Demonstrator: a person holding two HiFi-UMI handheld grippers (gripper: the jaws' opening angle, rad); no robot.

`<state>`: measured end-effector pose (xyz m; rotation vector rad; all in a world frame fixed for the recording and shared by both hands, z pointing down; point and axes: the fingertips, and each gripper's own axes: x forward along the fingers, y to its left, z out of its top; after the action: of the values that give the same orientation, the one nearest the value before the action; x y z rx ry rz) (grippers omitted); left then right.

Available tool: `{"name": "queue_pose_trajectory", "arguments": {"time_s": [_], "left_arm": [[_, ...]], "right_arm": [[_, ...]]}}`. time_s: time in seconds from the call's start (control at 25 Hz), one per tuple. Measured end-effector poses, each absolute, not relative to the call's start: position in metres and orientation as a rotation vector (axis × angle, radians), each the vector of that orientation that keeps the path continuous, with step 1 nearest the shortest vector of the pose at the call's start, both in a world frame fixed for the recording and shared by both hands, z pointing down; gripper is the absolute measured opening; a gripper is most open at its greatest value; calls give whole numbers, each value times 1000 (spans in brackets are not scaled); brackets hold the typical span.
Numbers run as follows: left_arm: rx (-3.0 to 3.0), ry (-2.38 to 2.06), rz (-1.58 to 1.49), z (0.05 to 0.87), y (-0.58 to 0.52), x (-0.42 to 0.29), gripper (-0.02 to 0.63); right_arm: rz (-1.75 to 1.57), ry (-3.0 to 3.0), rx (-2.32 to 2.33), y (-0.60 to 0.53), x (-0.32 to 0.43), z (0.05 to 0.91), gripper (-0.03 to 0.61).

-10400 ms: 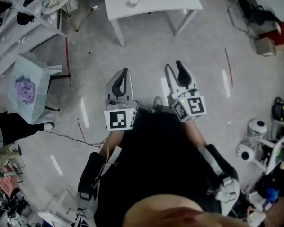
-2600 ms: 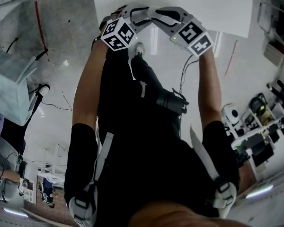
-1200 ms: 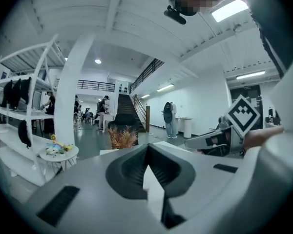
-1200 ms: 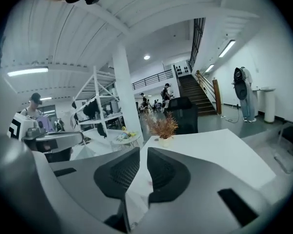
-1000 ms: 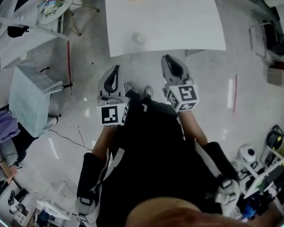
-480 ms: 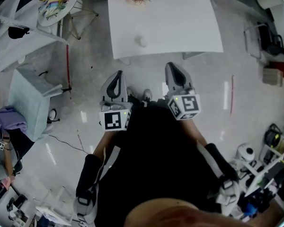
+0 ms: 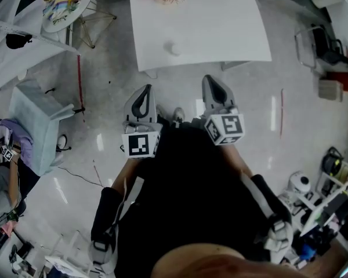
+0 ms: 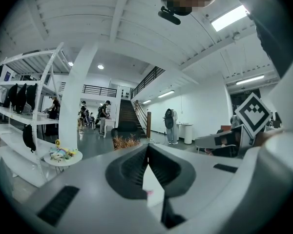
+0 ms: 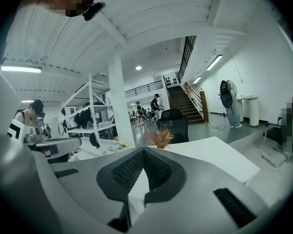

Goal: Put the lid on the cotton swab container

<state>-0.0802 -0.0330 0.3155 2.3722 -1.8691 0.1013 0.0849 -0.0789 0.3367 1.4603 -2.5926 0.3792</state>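
As head view shows, container [image 7: 173, 48] on table [image 7: 226, 22]

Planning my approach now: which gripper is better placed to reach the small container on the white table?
Right, barely. The left gripper and right gripper are both shut, empty and short of the table; the right sits slightly nearer the container.

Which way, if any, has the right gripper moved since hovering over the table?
Yes. The right gripper has pulled back off the white table toward the person, now over floor short of its near edge. Its jaws have just closed, empty.
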Motion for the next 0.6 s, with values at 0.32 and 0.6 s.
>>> {"name": "queue_pose_trajectory", "arguments": {"time_s": [0.32,0.6], "left_arm": [[2372,-1866,55,313,-36,-93,6],[2380,-1845,56,315,-35,-94,6]], "right_arm": [[374,-2579,1492,-73,75,336,8],[380,-2557,1516,-71,75,337,8]]}}
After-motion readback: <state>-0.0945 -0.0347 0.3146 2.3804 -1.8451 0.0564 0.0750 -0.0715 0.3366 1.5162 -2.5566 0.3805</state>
